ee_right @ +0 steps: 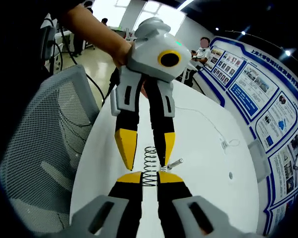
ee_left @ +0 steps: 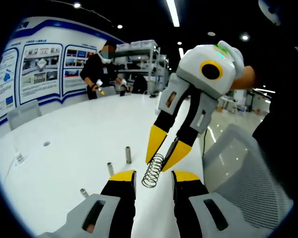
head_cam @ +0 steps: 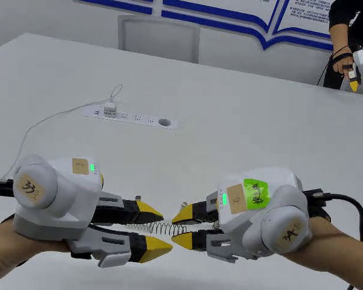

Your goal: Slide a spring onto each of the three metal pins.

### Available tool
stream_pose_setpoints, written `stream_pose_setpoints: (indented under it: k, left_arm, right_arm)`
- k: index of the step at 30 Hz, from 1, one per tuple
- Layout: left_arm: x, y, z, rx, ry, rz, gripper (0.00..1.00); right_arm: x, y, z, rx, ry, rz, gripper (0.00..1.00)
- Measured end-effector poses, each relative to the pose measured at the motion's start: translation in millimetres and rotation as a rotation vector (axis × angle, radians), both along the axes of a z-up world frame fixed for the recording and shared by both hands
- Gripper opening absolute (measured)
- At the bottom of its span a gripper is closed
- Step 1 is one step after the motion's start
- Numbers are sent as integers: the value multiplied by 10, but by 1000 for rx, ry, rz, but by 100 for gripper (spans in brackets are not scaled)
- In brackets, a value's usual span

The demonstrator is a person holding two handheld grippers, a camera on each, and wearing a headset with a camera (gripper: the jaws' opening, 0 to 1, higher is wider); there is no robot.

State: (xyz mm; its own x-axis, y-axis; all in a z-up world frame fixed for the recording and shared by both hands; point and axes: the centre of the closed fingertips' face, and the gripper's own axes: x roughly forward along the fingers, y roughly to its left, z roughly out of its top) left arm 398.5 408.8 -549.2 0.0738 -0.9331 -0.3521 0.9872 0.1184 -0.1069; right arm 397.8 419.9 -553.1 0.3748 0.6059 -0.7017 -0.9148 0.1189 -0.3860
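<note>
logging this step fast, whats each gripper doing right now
left gripper: open, jaws either side of the spring
right gripper: closed on the spring

A lab or demo hall: long white workbench, blue-trimmed poster boards at left, shelving behind.

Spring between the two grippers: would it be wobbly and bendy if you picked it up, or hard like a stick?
Probably bendy and squashy: the spring is thin wire wound in open coils. It is likely light too, since you can see right through it. Being long and round, it might roll if dropped on the smooth white table.
</note>
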Motion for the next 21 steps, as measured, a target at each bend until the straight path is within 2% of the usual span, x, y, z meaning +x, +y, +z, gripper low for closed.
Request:
stream_pose_setpoints:
  k: [16,21]
  left_arm:
    - [-15,7,9,5,-27,-6,15]
    - [-35,-2,14,8,-89,-29,14]
  right_arm:
    - [-34,-5,-5,-22,-5,17,11]
    - [-39,-14,-12,-31,-4,20,11]
